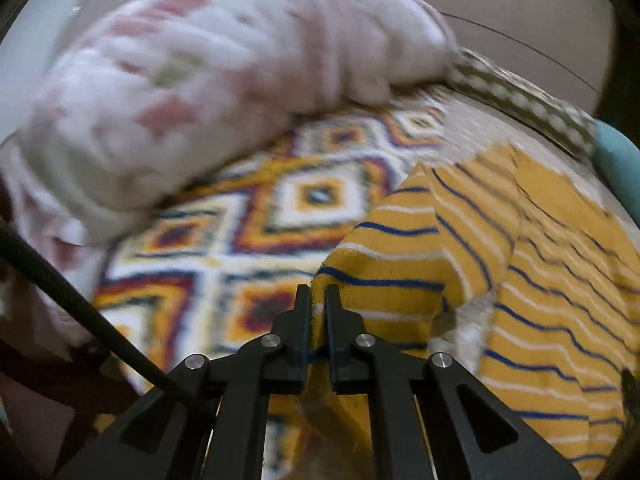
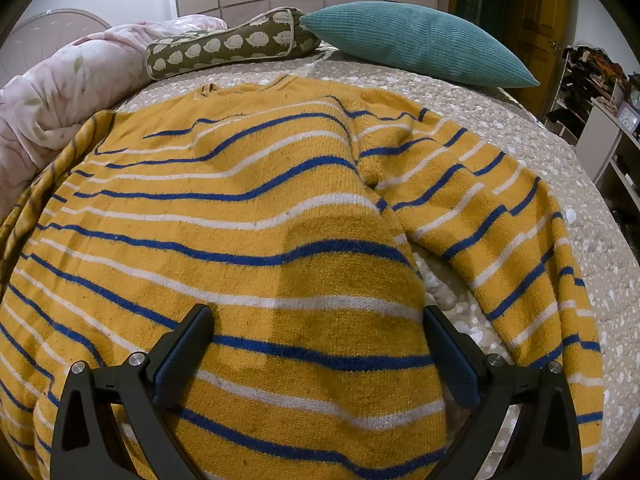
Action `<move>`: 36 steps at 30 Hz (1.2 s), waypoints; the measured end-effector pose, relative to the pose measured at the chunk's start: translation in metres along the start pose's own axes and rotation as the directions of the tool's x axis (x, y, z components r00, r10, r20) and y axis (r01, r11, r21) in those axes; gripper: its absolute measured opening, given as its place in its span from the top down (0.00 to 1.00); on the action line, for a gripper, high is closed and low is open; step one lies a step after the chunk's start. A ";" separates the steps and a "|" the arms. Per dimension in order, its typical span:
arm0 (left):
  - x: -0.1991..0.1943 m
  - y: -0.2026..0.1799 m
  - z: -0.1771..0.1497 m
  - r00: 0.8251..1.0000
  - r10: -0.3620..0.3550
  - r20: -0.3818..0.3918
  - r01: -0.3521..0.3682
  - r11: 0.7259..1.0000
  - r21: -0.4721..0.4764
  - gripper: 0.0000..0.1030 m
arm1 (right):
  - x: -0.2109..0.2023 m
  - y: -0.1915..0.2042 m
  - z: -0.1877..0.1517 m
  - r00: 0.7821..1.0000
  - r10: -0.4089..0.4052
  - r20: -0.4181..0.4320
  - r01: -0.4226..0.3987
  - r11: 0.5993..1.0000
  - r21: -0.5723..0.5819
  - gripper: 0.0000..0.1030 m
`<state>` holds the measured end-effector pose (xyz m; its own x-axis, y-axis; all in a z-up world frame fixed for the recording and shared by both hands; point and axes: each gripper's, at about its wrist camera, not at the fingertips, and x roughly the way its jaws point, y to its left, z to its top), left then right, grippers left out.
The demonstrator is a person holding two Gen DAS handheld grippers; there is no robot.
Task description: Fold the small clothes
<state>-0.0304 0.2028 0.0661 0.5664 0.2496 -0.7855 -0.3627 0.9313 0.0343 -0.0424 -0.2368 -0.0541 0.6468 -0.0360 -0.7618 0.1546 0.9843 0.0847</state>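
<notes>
Left gripper point(image 1: 319, 294) angled downward, jaws apparently pinching striped sweater point(image 1: 384, 280); right gripper point(image 2: 318, 320) likewise, jaws spread.

The left wrist view is smeared by motion: the pink quilt point(image 1: 192, 80) in the upper left is a blur, its print unreadable, and the diamond-patterned cover point(image 1: 280, 216) at centre is soft-edged. The yellow striped sweater point(image 1: 540, 280) runs off the right and lower edges there. In the right wrist view its hem is cut off by the bottom edge and hidden behind the right gripper point(image 2: 316, 360). Shelf clutter point(image 2: 600, 72) at far right is too small to tell
</notes>
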 end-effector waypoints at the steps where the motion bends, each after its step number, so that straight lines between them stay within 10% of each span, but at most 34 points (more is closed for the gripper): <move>1: -0.002 0.006 0.004 1.000 0.007 0.007 -0.007 1.000 -0.007 0.92 | 0.000 0.000 0.000 1.000 -0.002 -0.001 0.002 1.000 -0.001 0.00; 5: -0.026 0.013 -0.004 0.998 0.053 0.040 -0.052 0.999 -0.010 0.78 | 0.000 0.000 0.000 1.000 0.000 -0.001 0.000 1.000 0.000 0.00; 10: -0.060 -0.024 -0.020 0.988 -0.116 0.099 0.112 0.993 0.048 0.36 | 0.000 0.001 0.000 1.000 0.002 -0.002 -0.002 1.000 0.001 0.00; 18: -0.098 -0.103 -0.056 0.941 -0.333 0.058 0.308 0.915 0.259 0.29 | -0.052 -0.062 0.021 0.977 0.208 0.041 -0.211 0.969 0.127 0.20; 24: -0.094 -0.132 -0.072 0.932 -0.361 0.012 0.341 0.890 0.303 0.28 | -0.047 -0.164 0.036 0.998 -0.058 -0.014 0.060 0.973 0.222 0.12; 28: -0.093 -0.147 -0.082 0.934 -0.357 -0.011 0.339 0.878 0.338 0.28 | -0.013 -0.191 0.039 0.996 0.069 -0.047 -0.053 0.957 0.286 0.14; 30: -0.093 -0.149 -0.084 0.938 -0.346 -0.012 0.328 0.878 0.348 0.28 | 0.000 -0.183 0.045 0.977 0.181 -0.112 -0.139 0.940 0.311 0.32; 32: -0.091 -0.150 -0.082 0.942 -0.335 -0.012 0.318 0.882 0.347 0.28 | 0.009 -0.174 0.050 0.959 0.233 -0.159 -0.182 0.942 0.282 0.87; 36: -0.089 -0.145 -0.077 0.946 -0.325 -0.002 0.308 0.893 0.329 0.28 | 0.013 -0.183 0.066 0.988 0.009 -0.157 0.020 0.984 0.178 0.93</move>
<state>-0.0854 0.0248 0.0836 0.6520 -0.0675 -0.7552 0.0940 0.9955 -0.0078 -0.0130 -0.4290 -0.0368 0.5231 -0.0001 -0.8523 0.2980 0.9369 0.1828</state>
